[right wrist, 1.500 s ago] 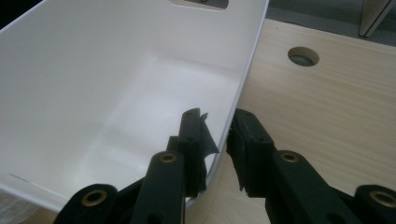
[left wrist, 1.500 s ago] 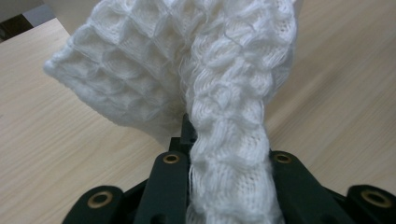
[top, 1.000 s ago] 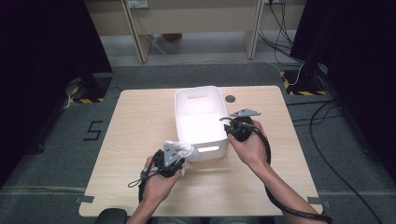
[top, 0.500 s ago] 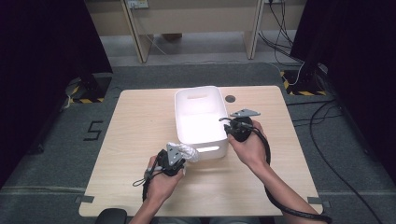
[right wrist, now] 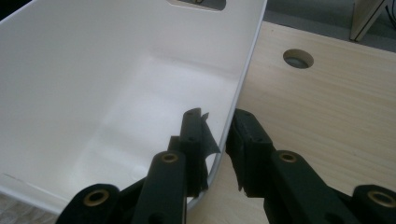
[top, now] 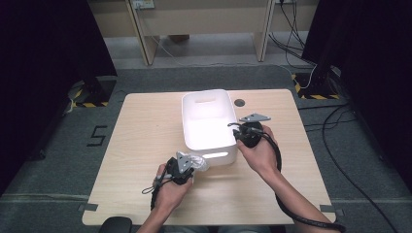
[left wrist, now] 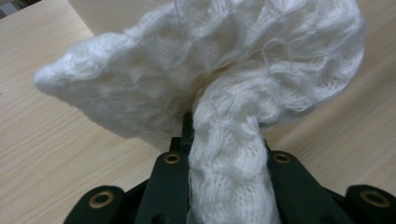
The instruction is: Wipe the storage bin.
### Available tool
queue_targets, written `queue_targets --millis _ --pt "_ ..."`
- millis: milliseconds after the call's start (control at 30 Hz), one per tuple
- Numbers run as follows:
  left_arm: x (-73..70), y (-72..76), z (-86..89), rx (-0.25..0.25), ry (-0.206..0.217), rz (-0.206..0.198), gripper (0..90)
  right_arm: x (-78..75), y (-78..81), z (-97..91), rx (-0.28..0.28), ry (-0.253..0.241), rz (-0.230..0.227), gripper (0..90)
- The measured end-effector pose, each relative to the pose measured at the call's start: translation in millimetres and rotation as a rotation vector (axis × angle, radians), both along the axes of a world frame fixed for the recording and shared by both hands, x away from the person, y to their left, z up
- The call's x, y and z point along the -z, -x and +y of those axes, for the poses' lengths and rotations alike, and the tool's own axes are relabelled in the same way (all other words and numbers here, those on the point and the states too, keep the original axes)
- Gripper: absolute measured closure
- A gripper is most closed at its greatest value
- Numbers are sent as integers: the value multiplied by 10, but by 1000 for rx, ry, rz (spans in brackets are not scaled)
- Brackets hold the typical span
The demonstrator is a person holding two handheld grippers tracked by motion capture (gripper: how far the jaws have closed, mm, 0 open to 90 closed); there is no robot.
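We see a person at a pale wooden counter (top: 145, 145), a gripper in each hand, with a white plastic tub (top: 208, 121) standing near the middle of it. The left gripper (top: 187, 164) sits close to the near left corner of the tub, and its fingers (left wrist: 170, 182) are clamped together on a white knitted cloth (left wrist: 210, 79). In the left gripper view we find a rolled stem of that cloth pinched between the two black fingers, while the rest of it billows out above them in a loose, crumpled bunch, lifted off the wood. From the high view the cloth (top: 197, 160) shows as a small white bundle just beside the tub's near wall, outside the tub, at the tip of the left gripper. The right gripper (top: 239, 132) is at the tub's right side wall, and in the right gripper view we can see one of its fingers (right wrist: 194, 140) inside the tub and the other outside, with the thin white rim (right wrist: 233, 102) running between them; they look closed on that wall, though we cannot tell how firmly they press. The inside of the tub is bare and brightly lit, with a handle slot (top: 206, 100) cut in its far wall. A round hole (top: 239, 102) in the counter lies just beyond the tub's far right corner.
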State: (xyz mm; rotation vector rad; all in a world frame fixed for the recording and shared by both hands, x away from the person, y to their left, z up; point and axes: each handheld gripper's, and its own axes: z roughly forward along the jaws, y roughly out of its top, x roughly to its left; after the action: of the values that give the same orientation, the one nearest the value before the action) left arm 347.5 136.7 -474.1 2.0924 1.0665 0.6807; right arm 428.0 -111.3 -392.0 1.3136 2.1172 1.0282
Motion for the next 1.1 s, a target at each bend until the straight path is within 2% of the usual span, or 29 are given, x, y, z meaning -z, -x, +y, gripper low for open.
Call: queue_targets --millis 233,600,1100 --pt "27 -4 -6 -1 -5 8 770 2 5 6 2 2 -3 754" --pt "165 -34 -39 2 -26 45 770 8 9 11 3 4 -9 754" --pt "199 -19 -175 22 -32 59 770 9 11 15 5 7 -10 753"
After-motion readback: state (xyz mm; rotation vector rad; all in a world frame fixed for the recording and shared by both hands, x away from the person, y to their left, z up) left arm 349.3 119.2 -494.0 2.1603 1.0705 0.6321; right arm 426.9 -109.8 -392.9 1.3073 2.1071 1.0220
